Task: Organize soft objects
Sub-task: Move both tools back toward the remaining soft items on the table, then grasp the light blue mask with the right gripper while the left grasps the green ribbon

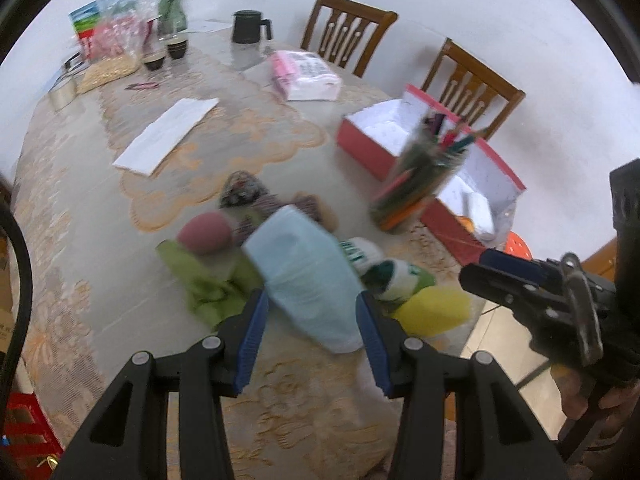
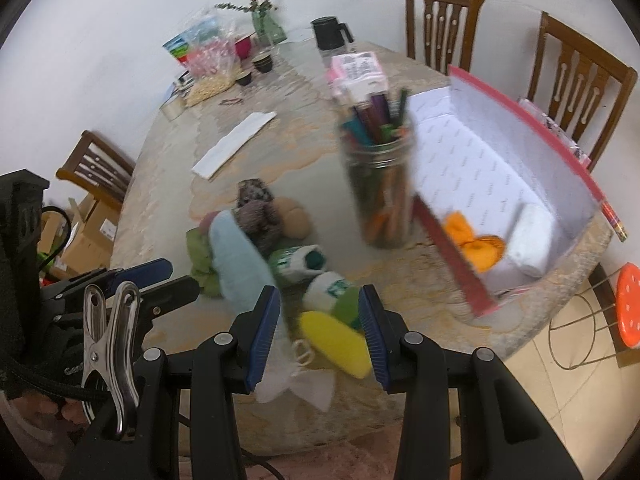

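Observation:
A pile of soft things lies near the table's front edge: a light blue towel (image 1: 304, 280) (image 2: 236, 264), a green cloth (image 1: 200, 280), a pink ball (image 1: 204, 234), rolled white-and-green socks (image 1: 360, 252) (image 2: 328, 288), a yellow piece (image 1: 432, 308) (image 2: 336, 340) and brownish knitted items (image 2: 260, 216). My left gripper (image 1: 314, 340) (image 2: 182, 276) hovers open over the towel and grips nothing. Over the yellow piece and socks, my right gripper (image 2: 320, 336) (image 1: 474, 266) is open and empty. A red box (image 1: 372, 152) (image 2: 452, 248) holds orange rolls (image 2: 476, 248) and a white roll (image 2: 528, 240).
A jar of pencils (image 2: 380, 188) stands between the pile and the box. Farther back lie a white paper (image 1: 168, 136), a tissue pack (image 1: 308, 76), a black jug (image 1: 248, 26), cups and bags. Wooden chairs (image 2: 576, 80) line the far side; an orange stool (image 2: 628, 304) stands right.

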A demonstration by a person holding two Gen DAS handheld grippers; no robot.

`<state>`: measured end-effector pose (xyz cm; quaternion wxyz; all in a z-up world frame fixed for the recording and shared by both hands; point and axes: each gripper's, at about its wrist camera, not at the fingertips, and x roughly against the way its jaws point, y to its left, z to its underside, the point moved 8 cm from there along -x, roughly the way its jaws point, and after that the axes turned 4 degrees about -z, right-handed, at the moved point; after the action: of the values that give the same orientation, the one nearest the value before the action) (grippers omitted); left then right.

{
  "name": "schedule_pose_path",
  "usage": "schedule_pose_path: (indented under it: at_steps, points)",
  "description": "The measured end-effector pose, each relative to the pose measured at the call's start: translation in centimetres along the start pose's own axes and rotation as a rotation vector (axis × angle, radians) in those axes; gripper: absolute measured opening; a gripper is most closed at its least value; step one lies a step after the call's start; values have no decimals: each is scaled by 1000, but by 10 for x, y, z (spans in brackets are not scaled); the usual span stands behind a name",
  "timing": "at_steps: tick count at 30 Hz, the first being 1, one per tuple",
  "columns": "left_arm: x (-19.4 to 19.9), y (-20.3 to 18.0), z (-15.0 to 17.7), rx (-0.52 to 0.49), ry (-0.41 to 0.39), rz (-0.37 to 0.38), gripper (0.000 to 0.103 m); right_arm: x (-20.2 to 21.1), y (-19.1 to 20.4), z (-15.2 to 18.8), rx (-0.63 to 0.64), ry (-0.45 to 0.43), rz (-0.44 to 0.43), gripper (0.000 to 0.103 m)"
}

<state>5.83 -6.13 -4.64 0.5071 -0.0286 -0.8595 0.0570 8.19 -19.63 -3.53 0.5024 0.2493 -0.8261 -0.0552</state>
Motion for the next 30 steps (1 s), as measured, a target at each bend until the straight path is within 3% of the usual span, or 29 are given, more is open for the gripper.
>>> schedule_pose_path:
  at_steps: [13, 30]
  points:
    - [-19, 73, 20, 130, 47, -62, 48, -56, 56, 12, 130, 127, -21, 42]
    - [-51, 89, 26, 158, 116, -55, 48, -108, 58, 13, 190, 198, 62, 46]
